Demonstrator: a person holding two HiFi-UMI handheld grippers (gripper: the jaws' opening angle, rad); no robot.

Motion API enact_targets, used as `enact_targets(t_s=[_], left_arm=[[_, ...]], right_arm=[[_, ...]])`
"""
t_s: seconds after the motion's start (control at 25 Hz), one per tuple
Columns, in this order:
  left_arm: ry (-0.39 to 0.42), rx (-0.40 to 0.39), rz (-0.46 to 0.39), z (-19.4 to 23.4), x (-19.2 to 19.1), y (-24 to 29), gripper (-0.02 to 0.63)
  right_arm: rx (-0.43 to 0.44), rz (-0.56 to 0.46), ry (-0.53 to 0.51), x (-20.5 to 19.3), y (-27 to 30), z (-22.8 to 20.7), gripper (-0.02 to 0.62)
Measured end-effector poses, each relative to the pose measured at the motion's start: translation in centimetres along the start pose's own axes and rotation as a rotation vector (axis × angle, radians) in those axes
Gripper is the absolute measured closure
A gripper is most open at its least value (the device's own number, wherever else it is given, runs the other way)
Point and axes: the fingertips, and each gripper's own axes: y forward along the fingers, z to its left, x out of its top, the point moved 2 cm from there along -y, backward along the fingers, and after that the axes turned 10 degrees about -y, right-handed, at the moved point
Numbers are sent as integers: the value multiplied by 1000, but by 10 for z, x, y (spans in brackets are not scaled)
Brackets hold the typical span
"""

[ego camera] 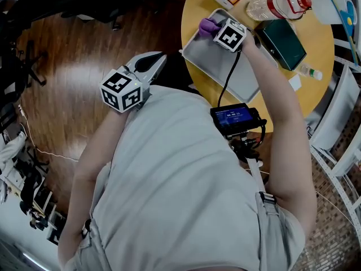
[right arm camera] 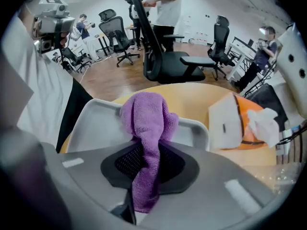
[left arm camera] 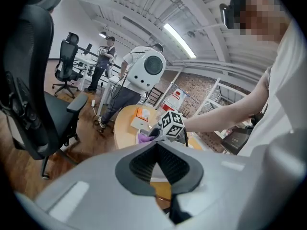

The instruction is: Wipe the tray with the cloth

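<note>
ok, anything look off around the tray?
Nothing is spilled or damaged. The tray sits skewed at the edge of the round table, and in the head view its left corner seems to hang just past that edge. Behind it a clear bottle lies on its side. The purple cloth is bunched at the tray's far end.

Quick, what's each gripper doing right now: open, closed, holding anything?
Left gripper: closed, nothing in it.
Right gripper: closed on the purple terry cloth, over the grey rectangular tray.
</note>
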Motion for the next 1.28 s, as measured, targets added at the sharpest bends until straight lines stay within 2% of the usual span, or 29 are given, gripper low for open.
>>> enact_targets(t_s=[0.24,0.32,0.4,0.52,0.6,0.84,0.96,1.28], left_arm=[[-9,5,5,2,-3,-1,606],[-8,6,3,1,-2,-2,606],[-5,5,3,-3,-3,-4,606],[-1,-7,13,-7,-6,-2,606],[4,-18,22,-6,-6,3,606],[15,-48,44,-1,2,14,606],[25,-56,56,-7,-2,16,606],[85,-135,121,-22,3,35,606]], right_arm=[[-76,36,67,-12,-7,-39,518],[-68,-1,112,-7,-7,-45,517],[-67,-36,210,-1,-12,-47,517],[-136,69,463,-22,-21,-54,519],[-150,83,562,-22,-20,-56,520],[-106,29,723,-19,-13,-57,520],[-114,-3,770,-23,-17,-52,520],[-168,-38,933,-89,-33,-24,520]])
